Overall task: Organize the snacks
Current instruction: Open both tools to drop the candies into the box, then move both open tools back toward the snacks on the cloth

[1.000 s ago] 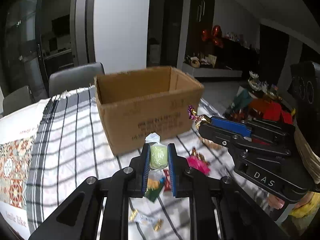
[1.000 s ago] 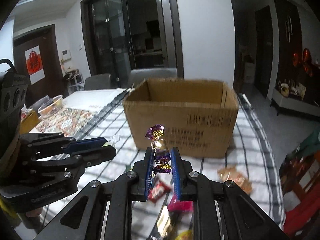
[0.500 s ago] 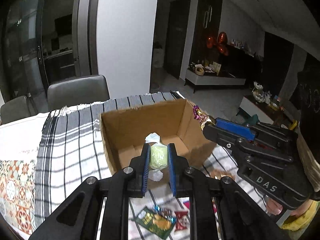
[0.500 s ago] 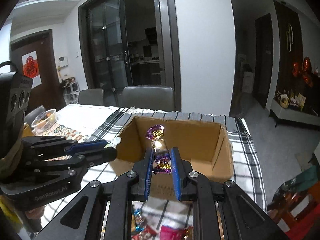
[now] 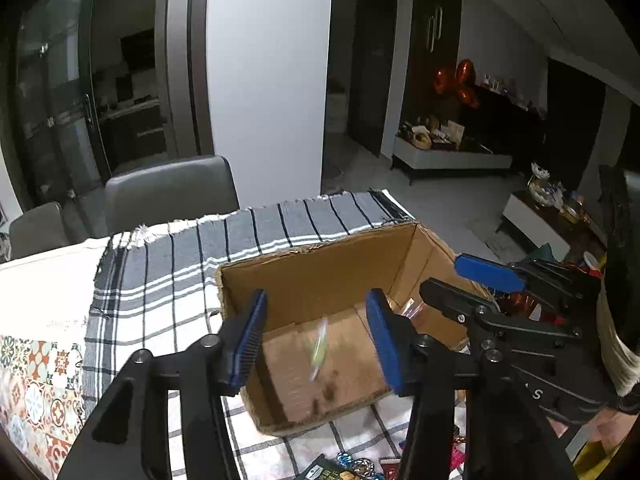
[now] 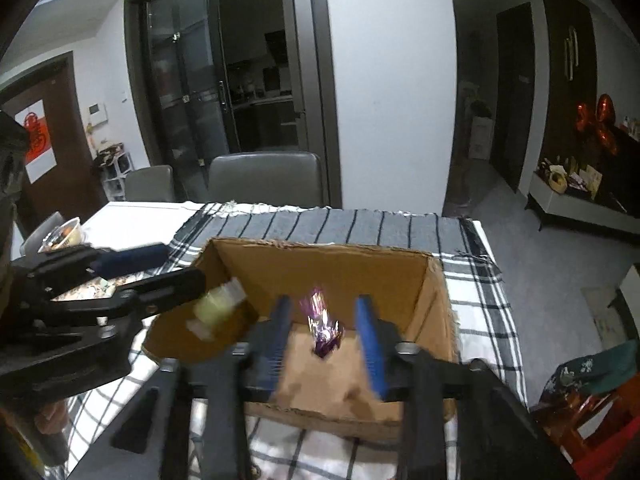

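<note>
Nearby: chairs (image 6: 264, 178) behind box (image 6: 352, 260).

You get dim indoor light, black fisheye corners, bowed walls; green candy (image 5: 318, 346) and purple candy (image 6: 324, 326) motion-blurred.

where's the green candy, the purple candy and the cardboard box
green candy (image 5: 319, 347): left wrist view, on the blurred pale green wrapper's middle.
purple candy (image 6: 325, 329): right wrist view, on the shiny purple wrapper's lower half.
cardboard box (image 5: 320, 276): left wrist view, on the far inner wall.
</note>
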Demonstrator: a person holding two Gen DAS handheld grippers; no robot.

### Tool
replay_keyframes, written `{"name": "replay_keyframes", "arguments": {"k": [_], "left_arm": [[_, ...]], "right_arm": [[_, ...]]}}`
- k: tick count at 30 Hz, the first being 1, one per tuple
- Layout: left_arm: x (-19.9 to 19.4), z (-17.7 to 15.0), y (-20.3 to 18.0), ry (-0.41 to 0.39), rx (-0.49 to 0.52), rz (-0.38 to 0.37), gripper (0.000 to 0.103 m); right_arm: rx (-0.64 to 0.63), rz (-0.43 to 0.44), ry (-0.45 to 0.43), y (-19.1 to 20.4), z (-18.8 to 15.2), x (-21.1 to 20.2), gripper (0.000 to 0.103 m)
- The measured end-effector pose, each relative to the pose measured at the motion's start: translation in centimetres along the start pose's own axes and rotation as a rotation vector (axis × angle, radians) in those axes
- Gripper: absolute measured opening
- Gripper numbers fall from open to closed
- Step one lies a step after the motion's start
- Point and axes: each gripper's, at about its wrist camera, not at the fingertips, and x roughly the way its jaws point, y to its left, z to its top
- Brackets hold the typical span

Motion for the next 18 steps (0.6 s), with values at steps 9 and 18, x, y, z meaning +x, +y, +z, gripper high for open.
{"name": "replay_keyframes", "arguments": {"k": [9, 18], "left_arm": [[-5.3, -3.2, -2.1, -0.048, 0.004, -0.008, 0.068], [-9.8, -7.5, -4.9, -0.074, 0.013, -0.053, 0.069]], "right_arm": [[0.003, -0.042, -0.070, 0.9, -3.3, -5.8, 0.057], [0.060, -0.099, -0.121, 0.7, -7.6, -12.0, 0.086]]}}
